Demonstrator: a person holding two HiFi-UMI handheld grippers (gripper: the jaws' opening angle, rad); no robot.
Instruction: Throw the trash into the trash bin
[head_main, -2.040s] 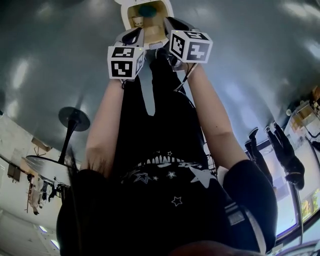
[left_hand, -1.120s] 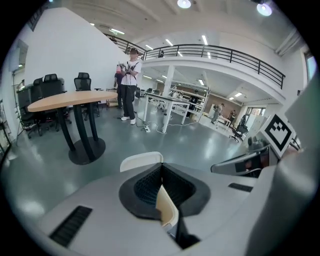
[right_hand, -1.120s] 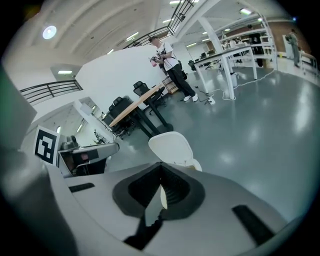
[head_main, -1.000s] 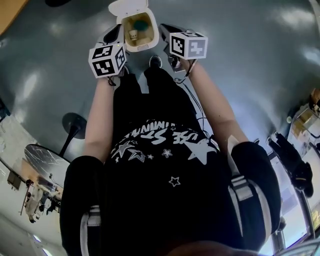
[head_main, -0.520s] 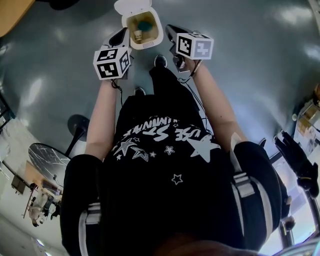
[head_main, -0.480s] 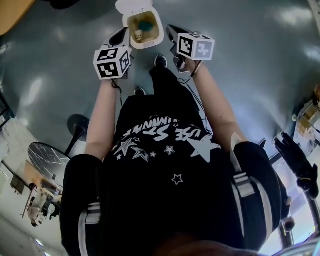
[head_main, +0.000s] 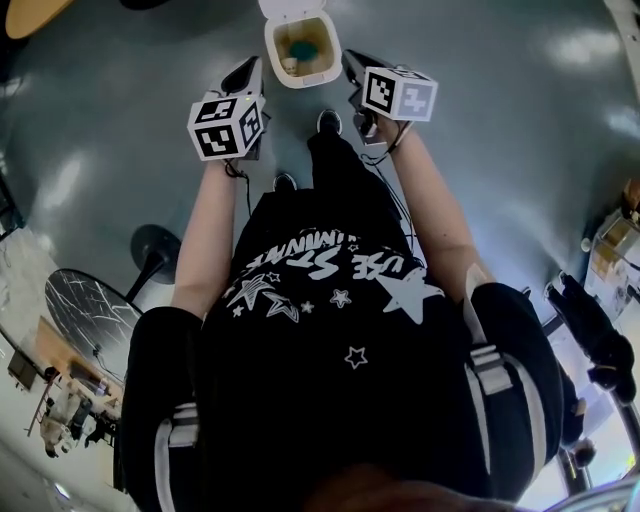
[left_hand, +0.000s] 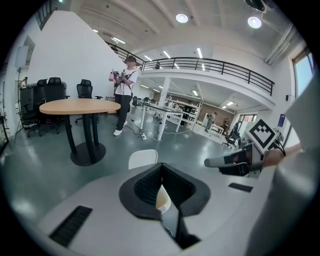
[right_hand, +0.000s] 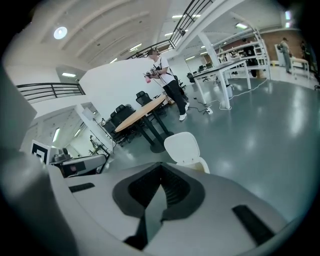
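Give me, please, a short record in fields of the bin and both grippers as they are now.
Trash bin: on the grey floor, lid open
Inside the bin: a teal item and a pale scrap
Left gripper: shut, nothing held, beside the bin
Right gripper: shut, nothing held, beside the bin
Background: round wooden table, person standing beyond it

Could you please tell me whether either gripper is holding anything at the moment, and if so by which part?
Nothing is held: the left gripper and the right gripper both show jaws shut with nothing between them.
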